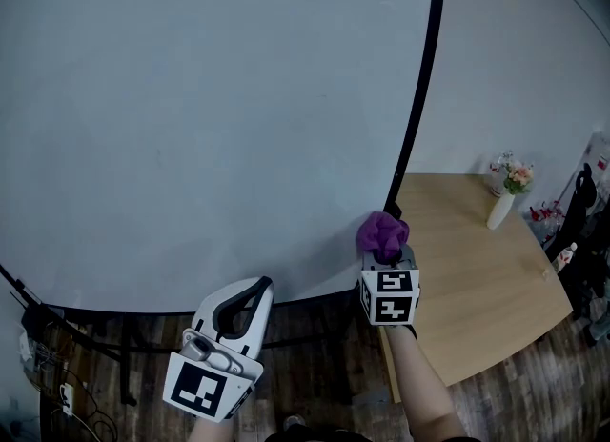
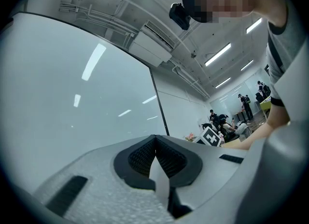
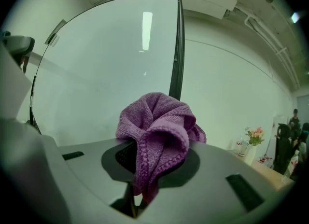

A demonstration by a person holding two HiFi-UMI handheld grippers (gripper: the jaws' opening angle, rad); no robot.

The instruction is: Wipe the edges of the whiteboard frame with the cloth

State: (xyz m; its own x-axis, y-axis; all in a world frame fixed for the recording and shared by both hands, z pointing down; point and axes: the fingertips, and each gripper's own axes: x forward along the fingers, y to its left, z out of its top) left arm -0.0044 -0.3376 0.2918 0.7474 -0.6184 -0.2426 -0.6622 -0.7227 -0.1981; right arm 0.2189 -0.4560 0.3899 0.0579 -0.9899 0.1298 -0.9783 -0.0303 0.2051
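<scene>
Right jaws: closing on the purple cloth (image 3: 157,126), pinching its lower folds; the rest is bunching up in a loose wad above them.
Right gripper (image 1: 387,257): pointing at the lower right corner of the whiteboard (image 1: 210,116), marker cube facing the head camera.
Cloth position: sitting just beside the lower end of the black frame (image 1: 422,78); whether it is touching cannot be told. In the right gripper view the frame's right edge is rising straight up behind the wad.
Left jaws: pressing together at the tips, nothing between them.
Left gripper (image 1: 250,290): hanging low, under the board's bottom edge, well apart from the cloth.
Bench (image 1: 477,269): standing right of the board, carrying a white vase (image 1: 499,210) of flowers near the wall.
Background: people are gathering far off in the left gripper view.
</scene>
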